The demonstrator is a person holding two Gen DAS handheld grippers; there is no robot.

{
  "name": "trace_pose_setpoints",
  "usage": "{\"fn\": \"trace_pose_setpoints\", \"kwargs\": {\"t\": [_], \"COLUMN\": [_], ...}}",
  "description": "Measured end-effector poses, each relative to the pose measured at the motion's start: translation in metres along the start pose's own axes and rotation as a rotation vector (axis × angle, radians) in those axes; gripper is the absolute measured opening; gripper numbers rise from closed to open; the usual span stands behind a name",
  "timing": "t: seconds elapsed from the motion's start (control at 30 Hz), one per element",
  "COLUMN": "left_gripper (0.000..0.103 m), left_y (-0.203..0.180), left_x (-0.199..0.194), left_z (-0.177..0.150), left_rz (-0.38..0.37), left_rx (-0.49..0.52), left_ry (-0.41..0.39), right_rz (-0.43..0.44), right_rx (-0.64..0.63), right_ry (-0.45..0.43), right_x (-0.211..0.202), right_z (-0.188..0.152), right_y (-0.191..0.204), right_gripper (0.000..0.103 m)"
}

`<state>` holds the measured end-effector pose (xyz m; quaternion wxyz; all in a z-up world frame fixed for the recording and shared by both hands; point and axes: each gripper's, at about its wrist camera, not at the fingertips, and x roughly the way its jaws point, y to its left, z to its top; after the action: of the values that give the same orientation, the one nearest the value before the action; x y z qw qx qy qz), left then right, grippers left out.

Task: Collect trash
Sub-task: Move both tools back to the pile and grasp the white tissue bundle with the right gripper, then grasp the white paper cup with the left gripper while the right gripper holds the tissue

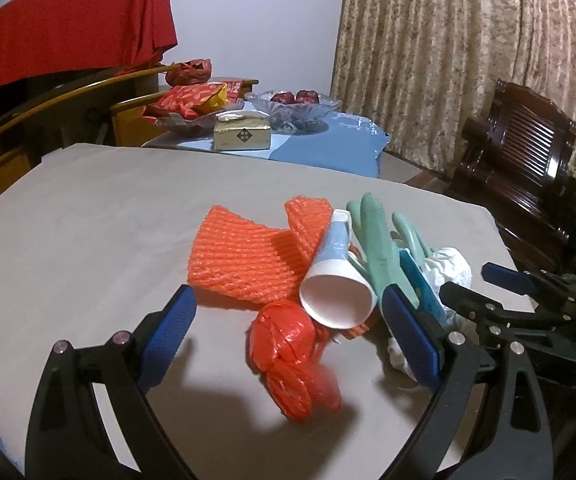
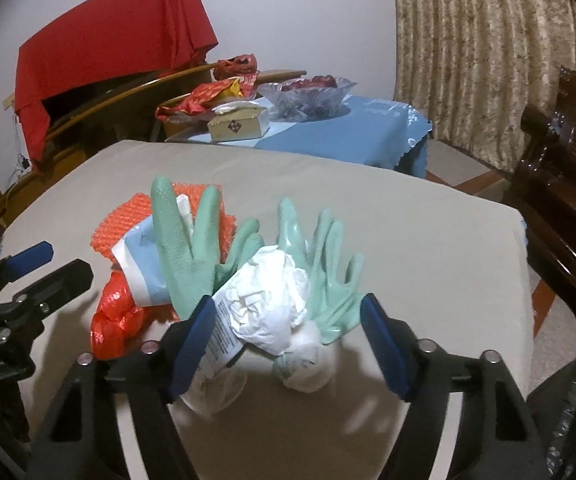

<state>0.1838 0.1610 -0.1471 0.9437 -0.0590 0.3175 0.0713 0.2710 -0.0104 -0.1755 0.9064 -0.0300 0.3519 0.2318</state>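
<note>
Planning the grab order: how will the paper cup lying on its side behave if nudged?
The paper cup lies on its side, tapered, so it probably rolls in an arc. It looks thin and light, likely crushing under a firm squeeze.

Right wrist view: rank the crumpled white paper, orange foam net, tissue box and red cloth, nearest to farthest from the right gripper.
1. Crumpled white paper, between the right gripper fingers.
2. Orange foam net, left, mid-table.
3. Tissue box, on the blue table behind.
4. Red cloth, at the back wall.
</note>
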Motion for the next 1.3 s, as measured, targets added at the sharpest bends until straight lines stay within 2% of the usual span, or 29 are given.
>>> {"fn": "trace_pose_setpoints", "kwargs": {"t": [0.07, 0.17, 0.27, 0.6, 0.73, 0.87, 0.9, 1.17, 1.3], "left_gripper": [0.091, 0.091, 0.091, 0.091, 0.078, 0.054, 0.052, 0.050, 0.050], "left_y": [0.001, 0.002, 0.000, -0.017, -0.021, -0.023, -0.024, -0.036, -0.036], "left_x": [0.002, 0.003, 0.005, 0.021, 0.037, 0.048, 0.049, 0.026, 0.015], "left_z": [0.000, 0.000, 0.001, 0.004, 0.005, 0.004, 0.004, -0.003, -0.009], "left_rz": [-0.001, -0.007, -0.021, -0.062, -0.080, -0.121, -0.118, -0.097, -0.090], "left_rx": [-0.004, -0.007, -0.006, 0.011, 0.015, 0.020, 0.024, 0.055, 0.043], "left_ry": [0.003, 0.003, 0.007, 0.027, 0.060, 0.087, 0.087, 0.048, 0.054], "right_rz": [0.015, 0.067, 0.080, 0.053, 0.028, 0.018, 0.015, 0.010, 0.006], "right_rx": [0.000, -0.003, -0.007, 0.028, 0.029, 0.031, 0.033, 0.045, 0.047], "right_ry": [0.010, 0.036, 0.032, -0.031, -0.037, -0.033, -0.031, -0.028, -0.032], "right_x": [0.003, 0.009, 0.006, -0.033, -0.040, -0.042, -0.042, -0.044, -0.047], "right_z": [0.000, 0.000, -0.001, 0.001, 0.001, -0.002, -0.003, -0.009, -0.009], "right_y": [0.000, 0.004, 0.006, -0.010, -0.018, -0.023, -0.023, -0.030, -0.032], "right_gripper": [0.059, 0.037, 0.029, 0.029, 0.029, 0.029, 0.029, 0.029, 0.029]}}
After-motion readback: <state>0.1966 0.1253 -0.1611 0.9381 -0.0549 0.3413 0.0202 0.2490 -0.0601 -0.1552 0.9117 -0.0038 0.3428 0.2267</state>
